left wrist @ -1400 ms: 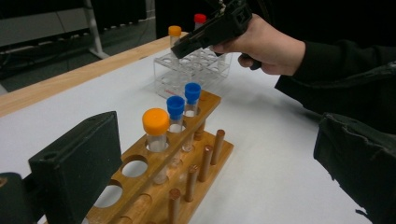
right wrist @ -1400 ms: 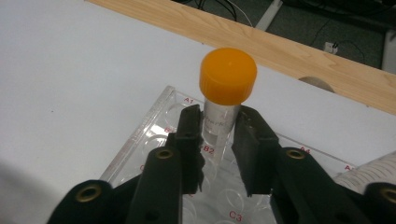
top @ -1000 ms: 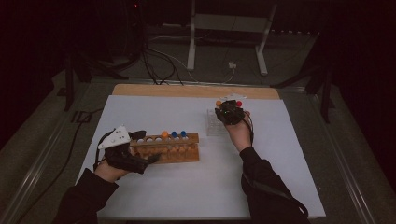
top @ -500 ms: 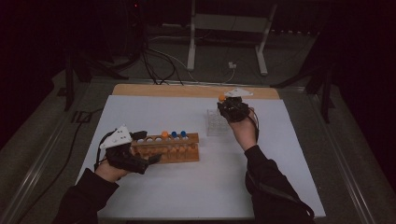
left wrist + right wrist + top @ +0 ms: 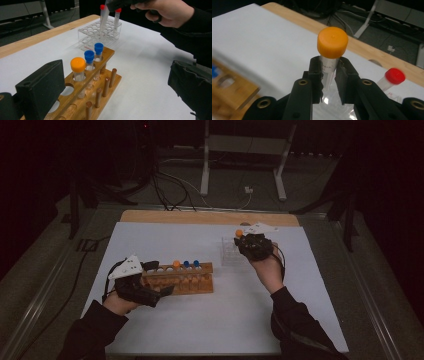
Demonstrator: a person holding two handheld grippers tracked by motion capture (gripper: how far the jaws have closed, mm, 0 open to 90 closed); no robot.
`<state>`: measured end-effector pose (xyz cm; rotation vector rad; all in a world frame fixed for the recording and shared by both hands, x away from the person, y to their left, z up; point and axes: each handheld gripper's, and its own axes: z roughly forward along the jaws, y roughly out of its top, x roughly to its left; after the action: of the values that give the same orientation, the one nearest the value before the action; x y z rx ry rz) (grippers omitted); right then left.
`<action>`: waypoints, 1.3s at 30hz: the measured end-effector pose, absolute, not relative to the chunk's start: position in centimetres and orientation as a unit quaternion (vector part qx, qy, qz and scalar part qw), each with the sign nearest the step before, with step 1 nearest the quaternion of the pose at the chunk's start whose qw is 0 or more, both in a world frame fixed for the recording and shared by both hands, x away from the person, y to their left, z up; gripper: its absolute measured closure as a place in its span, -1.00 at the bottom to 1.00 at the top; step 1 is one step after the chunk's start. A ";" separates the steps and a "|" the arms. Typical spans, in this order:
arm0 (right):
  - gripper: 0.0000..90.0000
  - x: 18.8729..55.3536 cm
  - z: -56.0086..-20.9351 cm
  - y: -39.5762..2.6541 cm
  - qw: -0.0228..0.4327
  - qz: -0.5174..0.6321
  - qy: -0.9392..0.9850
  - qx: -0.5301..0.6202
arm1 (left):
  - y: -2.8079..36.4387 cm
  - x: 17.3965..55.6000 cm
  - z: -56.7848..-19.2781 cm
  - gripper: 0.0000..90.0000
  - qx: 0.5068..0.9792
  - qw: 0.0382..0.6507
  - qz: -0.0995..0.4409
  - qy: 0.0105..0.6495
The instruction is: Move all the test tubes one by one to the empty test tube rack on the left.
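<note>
My right gripper (image 5: 328, 65) is shut on a clear tube with an orange cap (image 5: 332, 42), held just under the cap. In the high view that gripper (image 5: 248, 242) hovers over a clear plastic rack (image 5: 231, 251) at the middle right. A red-capped tube (image 5: 394, 76) stands in that rack. My left gripper (image 5: 157, 279) stands open, its jaws either side of the left end of a wooden rack (image 5: 187, 281). The wooden rack (image 5: 105, 75) holds an orange-capped tube (image 5: 78, 65) and two blue-capped tubes (image 5: 89, 57). The far jaw is well off the wood.
A white sheet (image 5: 210, 320) covers the table, with a bare wooden strip (image 5: 200, 217) along its far edge. Beyond the table, cables and a metal stand (image 5: 245, 165) sit on the floor. The near half of the sheet has free room.
My right gripper has shifted and tilted over the clear rack, carrying the orange-capped tube. The left hand and the wooden rack have stayed in place.
</note>
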<state>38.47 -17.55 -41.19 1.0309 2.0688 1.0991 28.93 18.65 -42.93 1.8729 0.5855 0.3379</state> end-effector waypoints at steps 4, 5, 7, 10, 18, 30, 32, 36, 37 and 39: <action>0.68 36.9 -41.5 -17.4 0.280 0.409 0.786 0.370 | 18.3 28.9 -43.0 -0.96 0.791 0.543 0.143 0.243; 0.67 36.6 -41.6 -17.4 0.278 0.409 0.788 0.366 | 18.3 28.9 -43.0 -0.96 0.791 0.543 0.142 0.243; 0.68 35.8 -41.9 -17.4 0.276 0.407 0.793 0.360 | 18.1 28.9 -43.0 -0.96 0.792 0.542 0.141 0.242; 0.67 34.8 -42.3 -17.4 0.266 0.411 0.796 0.357 | 17.9 28.8 -43.0 -0.96 0.793 0.543 0.138 0.239; 0.67 32.4 -43.4 -17.4 0.244 0.410 0.810 0.342 | 17.2 28.8 -42.9 -0.96 0.798 0.540 0.128 0.234; 0.67 29.3 -44.6 -17.0 0.218 0.415 0.824 0.319 | 14.9 28.8 -42.6 -0.96 0.809 0.536 0.117 0.210; 0.67 28.9 -44.8 -16.8 0.216 0.414 0.827 0.314 | 14.4 28.8 -42.5 -0.96 0.811 0.535 0.115 0.206; 0.67 28.2 -45.0 -16.4 0.211 0.411 0.833 0.304 | 13.4 28.8 -42.3 -0.96 0.816 0.534 0.108 0.194; 0.67 28.1 -45.0 -16.3 0.208 0.412 0.833 0.303 | 13.1 28.8 -42.2 -0.96 0.817 0.533 0.107 0.193; 0.67 27.8 -45.1 -16.1 0.205 0.412 0.836 0.299 | 12.5 28.8 -42.2 -0.95 0.820 0.532 0.104 0.186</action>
<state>27.84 -16.09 -45.08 0.8333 2.3312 1.1495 28.84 12.54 -42.22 1.9558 0.4428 0.2487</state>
